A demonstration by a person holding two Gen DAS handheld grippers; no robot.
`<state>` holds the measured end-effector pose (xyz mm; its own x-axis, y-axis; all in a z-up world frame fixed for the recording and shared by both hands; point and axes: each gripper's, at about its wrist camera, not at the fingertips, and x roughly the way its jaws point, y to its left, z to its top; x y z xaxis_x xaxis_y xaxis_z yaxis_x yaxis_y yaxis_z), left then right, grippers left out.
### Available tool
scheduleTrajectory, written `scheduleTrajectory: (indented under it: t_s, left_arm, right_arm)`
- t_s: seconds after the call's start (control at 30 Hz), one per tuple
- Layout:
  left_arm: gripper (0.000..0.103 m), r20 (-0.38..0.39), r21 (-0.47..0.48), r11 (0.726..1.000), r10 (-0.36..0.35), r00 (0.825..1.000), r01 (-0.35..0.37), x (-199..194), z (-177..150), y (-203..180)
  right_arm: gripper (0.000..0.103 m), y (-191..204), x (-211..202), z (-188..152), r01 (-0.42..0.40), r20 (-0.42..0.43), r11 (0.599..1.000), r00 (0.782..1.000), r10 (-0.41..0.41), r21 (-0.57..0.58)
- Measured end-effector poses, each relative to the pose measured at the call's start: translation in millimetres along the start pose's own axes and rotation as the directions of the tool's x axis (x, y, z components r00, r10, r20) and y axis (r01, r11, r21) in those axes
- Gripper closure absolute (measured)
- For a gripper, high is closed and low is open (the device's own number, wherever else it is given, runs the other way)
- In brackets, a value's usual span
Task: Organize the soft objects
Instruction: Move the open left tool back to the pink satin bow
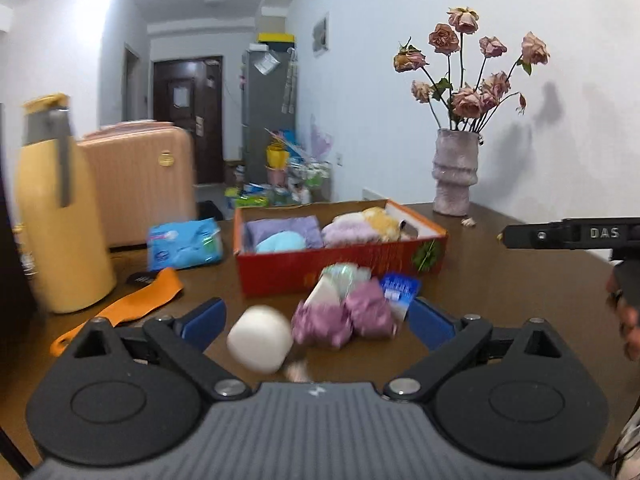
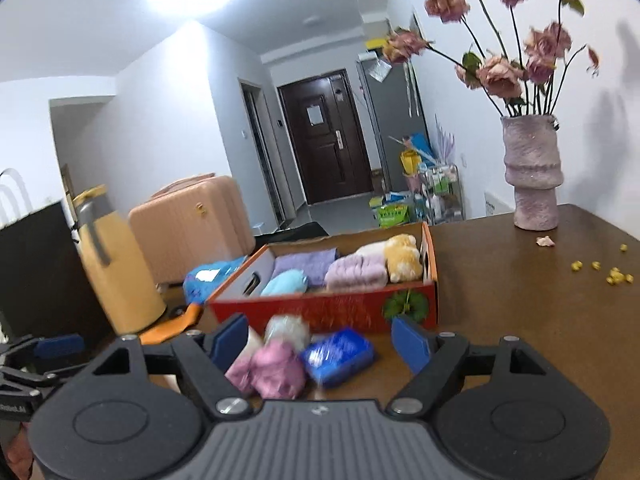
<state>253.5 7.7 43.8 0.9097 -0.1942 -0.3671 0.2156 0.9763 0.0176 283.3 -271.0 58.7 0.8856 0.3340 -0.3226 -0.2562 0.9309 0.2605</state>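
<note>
Soft items (image 1: 344,316) before red box (image 1: 340,272), both tools spread, empty

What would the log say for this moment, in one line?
left gripper: open, empty | right gripper: open, empty | red box: partly filled | pink bundle, blue packet: on table

Our left gripper (image 1: 316,316): black linkage arms, blue pads, silver pivot screws, ribbed grey body.
Our right gripper (image 2: 320,338): same build.
</note>
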Motion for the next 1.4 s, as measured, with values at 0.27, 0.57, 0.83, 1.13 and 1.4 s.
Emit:
scheduleTrajectory:
  t_s: [0.27,0.57,0.83,1.13,1.4]
  left_arm:
    - [0.002,-0.024,-0.064,0.997,0.048,0.999,-0.049,-47,-39,1]
    - [0.002,-0.044,-0.093,0.993,0.065,0.997,-0.069,-28,-37,9]
    - [0.031,-0.105,-0.203,0.978,-0.065,0.992,0.043,32,-29,15]
    - [0.040,-0.171,-0.192,0.980,-0.090,0.981,0.056,124,-13,10]
    - [0.040,-0.184,-0.245,0.969,-0.070,0.981,0.023,121,-22,22]
  right_arm:
    - [0.025,26,-49,-67,-0.024,-0.069,1.000,0.997,0.024,-0.008]
    - [0.025,30,-41,-70,-0.018,-0.084,1.000,0.996,0.017,-0.010]
    - [0.034,29,26,-56,-0.044,-0.135,0.998,0.990,0.039,-0.036]
    - [0.050,24,138,-28,-0.107,-0.182,0.994,0.977,0.108,0.015]
    - [0.073,26,179,-36,-0.124,-0.247,0.992,0.961,0.127,0.026]
